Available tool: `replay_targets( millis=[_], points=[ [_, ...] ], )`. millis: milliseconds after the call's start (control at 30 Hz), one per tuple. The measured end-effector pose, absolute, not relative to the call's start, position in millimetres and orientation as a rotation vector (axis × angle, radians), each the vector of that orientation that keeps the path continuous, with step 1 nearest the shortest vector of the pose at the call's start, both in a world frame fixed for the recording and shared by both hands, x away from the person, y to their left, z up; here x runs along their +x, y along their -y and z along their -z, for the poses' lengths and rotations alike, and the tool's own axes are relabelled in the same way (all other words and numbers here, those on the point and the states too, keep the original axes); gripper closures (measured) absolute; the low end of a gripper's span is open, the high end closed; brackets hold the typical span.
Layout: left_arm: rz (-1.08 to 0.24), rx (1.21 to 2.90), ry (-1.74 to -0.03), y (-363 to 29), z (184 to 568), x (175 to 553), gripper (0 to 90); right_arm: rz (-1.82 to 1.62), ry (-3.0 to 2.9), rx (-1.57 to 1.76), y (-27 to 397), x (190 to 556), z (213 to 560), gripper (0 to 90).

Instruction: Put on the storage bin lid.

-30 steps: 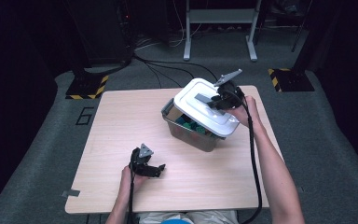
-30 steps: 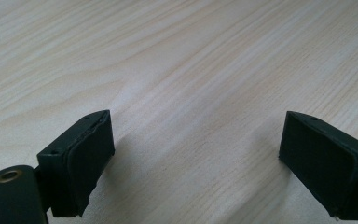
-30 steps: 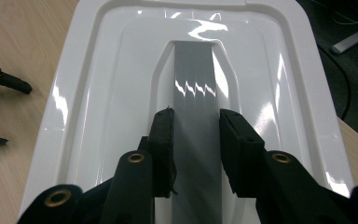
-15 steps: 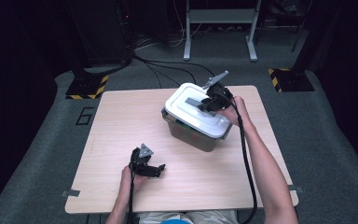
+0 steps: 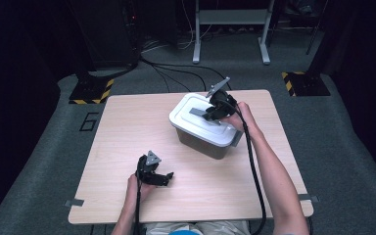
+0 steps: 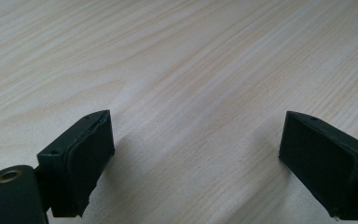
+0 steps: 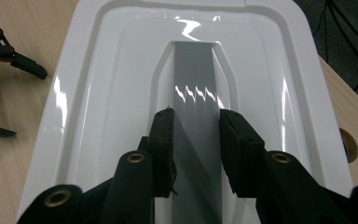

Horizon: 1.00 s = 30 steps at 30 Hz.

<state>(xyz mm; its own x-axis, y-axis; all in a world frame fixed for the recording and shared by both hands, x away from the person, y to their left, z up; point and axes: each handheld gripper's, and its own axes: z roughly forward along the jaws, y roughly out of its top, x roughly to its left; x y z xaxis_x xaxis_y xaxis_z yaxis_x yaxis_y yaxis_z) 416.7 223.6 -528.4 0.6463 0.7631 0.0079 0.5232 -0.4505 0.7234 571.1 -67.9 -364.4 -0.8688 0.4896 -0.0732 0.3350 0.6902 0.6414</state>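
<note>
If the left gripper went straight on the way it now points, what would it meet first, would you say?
Most likely the bare wooden table: the left gripper tilts down toward it with its jaws wide apart and nothing between them. How close it is I cannot judge.

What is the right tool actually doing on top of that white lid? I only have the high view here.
Observer: The right gripper view shows the right tool shut on the grey handle that runs down the middle of the white lid, one jaw on each side of it.
Operator: And the left tool, does it hold anything?
Observer: No. In the left gripper view the left tool is open, its jaws wide apart, with nothing but bare wooden table between them.
</note>
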Motion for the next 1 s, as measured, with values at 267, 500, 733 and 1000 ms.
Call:
replay_targets(
  millis=[267, 500, 733, 1000],
  points=[
    [-0.438, 2.152, -0.999, -223.3, 528.6, 416.5, 9.8, -0.902, -2.684, 0.651, 65.6, 575.8, 368.8, 66.6],
    [-0.439, 2.156, -0.996, -223.5, 528.5, 416.6, 9.8, -0.930, -2.665, 0.649, 64.7, 576.2, 370.8, 66.5],
    [-0.438, 2.156, -0.996, -223.5, 528.5, 416.5, 9.8, -0.937, -2.657, 0.654, 62.4, 575.5, 371.9, 66.5],
    [-0.439, 2.151, -0.999, -223.3, 528.6, 416.3, 9.8, -0.944, -2.652, 0.677, 68.6, 573.1, 372.2, 66.5]
  ],
)
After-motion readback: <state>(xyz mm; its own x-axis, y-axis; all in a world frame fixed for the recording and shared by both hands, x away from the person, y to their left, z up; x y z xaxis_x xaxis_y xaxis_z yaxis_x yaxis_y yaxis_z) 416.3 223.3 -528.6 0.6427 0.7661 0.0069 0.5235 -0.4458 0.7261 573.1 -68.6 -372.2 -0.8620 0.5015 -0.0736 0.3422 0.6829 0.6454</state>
